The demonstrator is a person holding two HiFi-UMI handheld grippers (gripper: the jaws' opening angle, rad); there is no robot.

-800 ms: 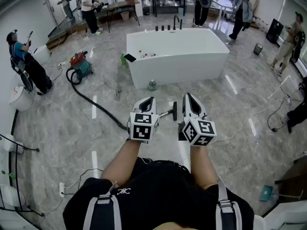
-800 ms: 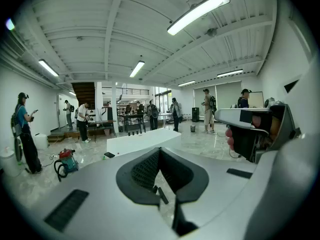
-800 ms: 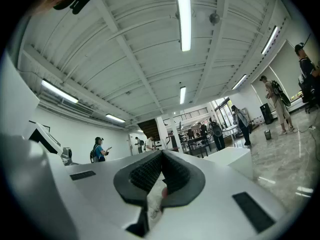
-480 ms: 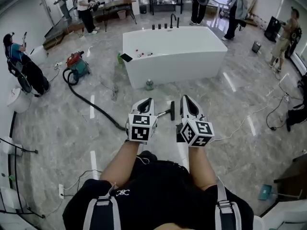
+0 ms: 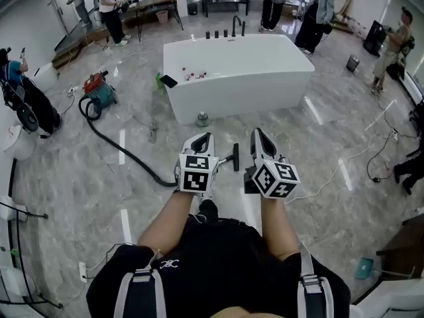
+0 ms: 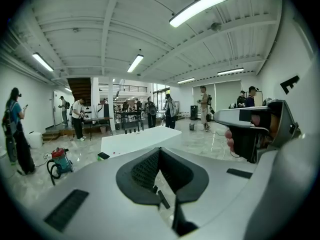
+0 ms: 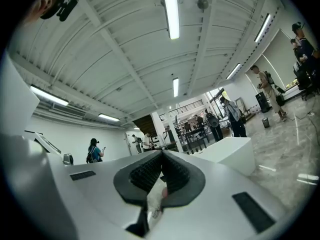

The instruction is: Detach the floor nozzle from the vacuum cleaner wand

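Both tongs are closed on nothing. My left gripper [image 5: 206, 138] and right gripper [image 5: 258, 133] each show their jaws pressed together in their own views, with only the room beyond. They hang side by side above the grey floor [image 5: 331, 144]. The floor nozzle [image 5: 236, 156], a short black bar, lies on the floor at my 12 o'clock, showing in the gap between the two grippers. Its wand [image 5: 225, 159] slants off toward the left one. Neither tong holds it. The black hose [image 5: 119, 141] curls away to the vacuum cleaner [image 5: 99, 88] at 10 o'clock (red top, teal body). A white bathtub [image 5: 245, 91] stands farther out at 12.
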